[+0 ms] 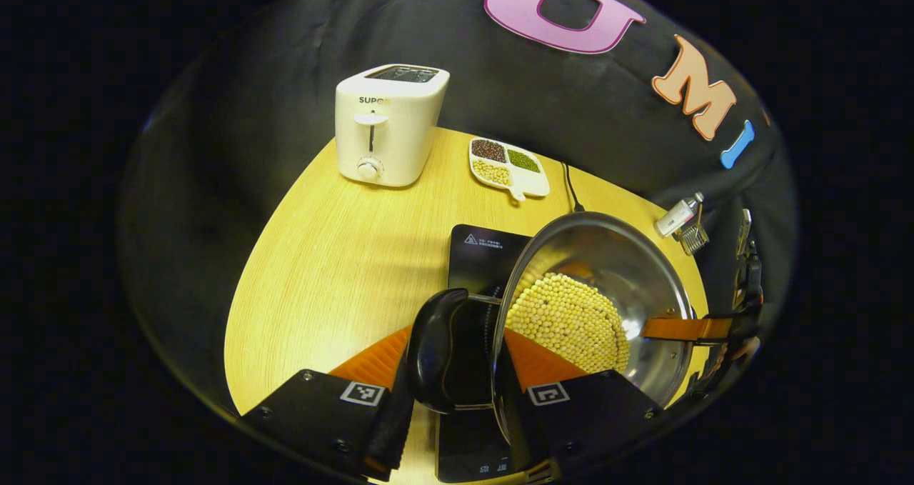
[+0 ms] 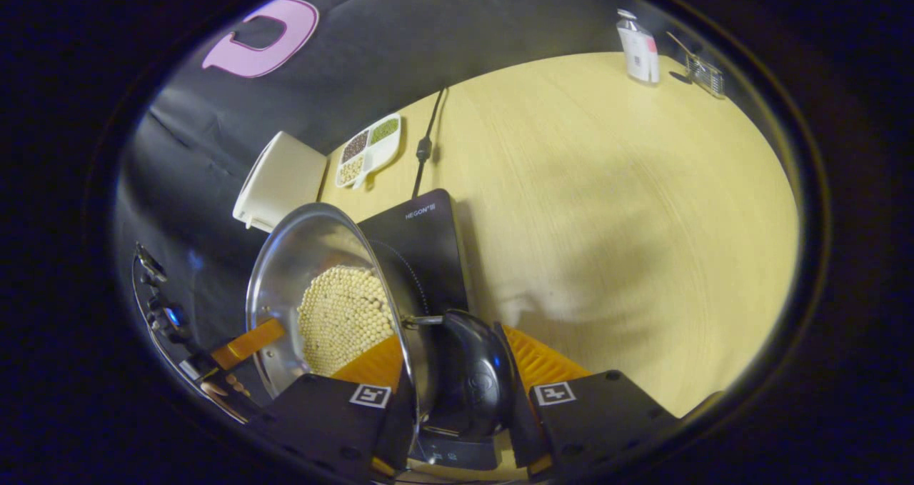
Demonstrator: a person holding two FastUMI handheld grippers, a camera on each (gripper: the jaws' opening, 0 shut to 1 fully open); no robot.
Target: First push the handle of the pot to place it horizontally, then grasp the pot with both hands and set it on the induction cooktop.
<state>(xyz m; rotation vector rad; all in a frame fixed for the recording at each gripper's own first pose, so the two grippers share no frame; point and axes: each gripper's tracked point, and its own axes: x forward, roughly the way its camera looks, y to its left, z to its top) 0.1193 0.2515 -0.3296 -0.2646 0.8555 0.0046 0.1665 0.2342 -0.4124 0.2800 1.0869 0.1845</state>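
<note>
A steel pot point(image 1: 607, 271) with pale beans point(image 1: 568, 321) in its bottom hangs over the black induction cooktop point(image 1: 482, 253); whether it rests on the cooktop I cannot tell. My left gripper point(image 1: 457, 335) is shut on one black side handle point(image 1: 435, 356). Across the pot, the right gripper point(image 1: 689, 328) grips the far rim. In the right gripper view, my right gripper point(image 2: 450, 342) is shut on the other black handle point(image 2: 478, 378) of the pot point(image 2: 314, 256). The cooktop point(image 2: 421, 235) lies behind the pot there, and the left gripper point(image 2: 246, 342) shows at the far side.
A white toaster point(image 1: 389, 124) stands at the back of the wooden table point(image 1: 343, 256). A divided dish of beans point(image 1: 507, 167) and a power cord point(image 1: 569, 185) lie behind the cooktop. A white bottle point(image 2: 638, 49) and a small wire item point(image 2: 703, 74) sit near the table's far corner.
</note>
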